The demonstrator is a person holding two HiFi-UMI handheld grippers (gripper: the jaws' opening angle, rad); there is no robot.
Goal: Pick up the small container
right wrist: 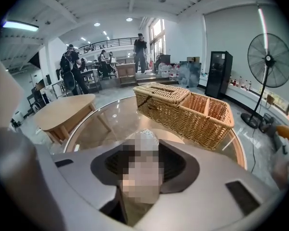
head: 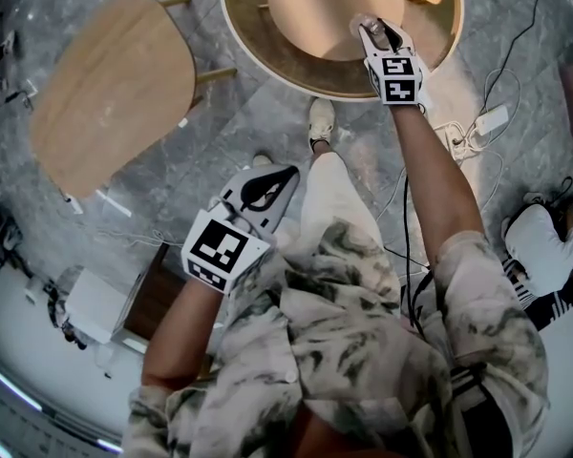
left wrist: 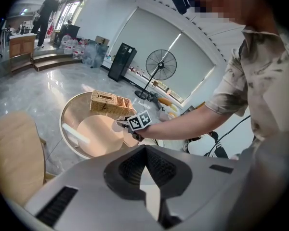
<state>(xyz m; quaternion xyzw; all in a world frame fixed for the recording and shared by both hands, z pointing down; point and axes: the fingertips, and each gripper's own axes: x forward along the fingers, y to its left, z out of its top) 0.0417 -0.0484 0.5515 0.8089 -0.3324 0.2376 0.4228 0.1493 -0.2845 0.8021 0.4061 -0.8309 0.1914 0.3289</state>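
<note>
The small container (right wrist: 145, 136), clear and crinkly at its top, stands between the dark pads of my right gripper (right wrist: 140, 170) and fills the gap from pad to pad. In the head view the small container (head: 360, 25) sits on the round glass table (head: 258, 51), with the right gripper (head: 371, 31) reaching it from the near side. The left gripper view shows the right gripper (left wrist: 123, 125) from behind, over the table. My left gripper (head: 285, 174) hangs by the person's waist, away from the table, its jaws together at the tips and holding nothing (left wrist: 145, 150).
A wicker basket (right wrist: 188, 109) with compartments stands on the table just beyond the container. A low wooden side table (head: 115, 89) is to the left. Cables and a power strip (head: 487, 122) lie on the floor at the right. A standing fan (right wrist: 272, 61) is further off.
</note>
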